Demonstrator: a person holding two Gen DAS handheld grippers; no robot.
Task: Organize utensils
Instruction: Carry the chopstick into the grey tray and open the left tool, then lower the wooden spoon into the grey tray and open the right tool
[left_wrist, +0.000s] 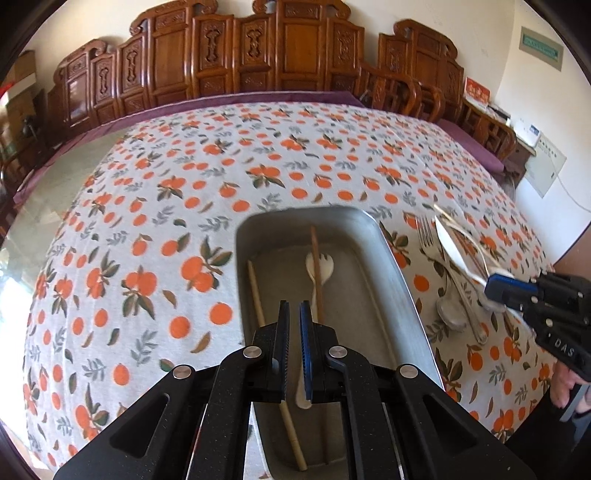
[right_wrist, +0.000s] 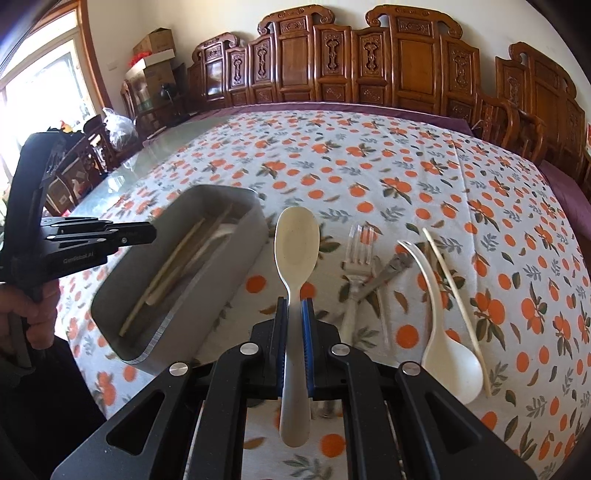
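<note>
Orange-printed cloth covered the desk (right_wrist: 406, 166). On it, at about 9 o'clock in the right wrist view, stood the grey tray (right_wrist: 236, 236), with two chopsticks (left_wrist: 256, 291) and a cream spork (left_wrist: 320, 266) inside. At 3 o'clock lay a clear fork (right_wrist: 356, 258), a white ladle spoon (right_wrist: 443, 332) and one pale chopstick (right_wrist: 454, 295). The right tool (right_wrist: 294, 310) was closed on the handle of a cream spoon (right_wrist: 296, 240), bowl pointing to 12 o'clock. The left tool (left_wrist: 294, 317) hovered above the tray, closed and holding nothing.
</note>
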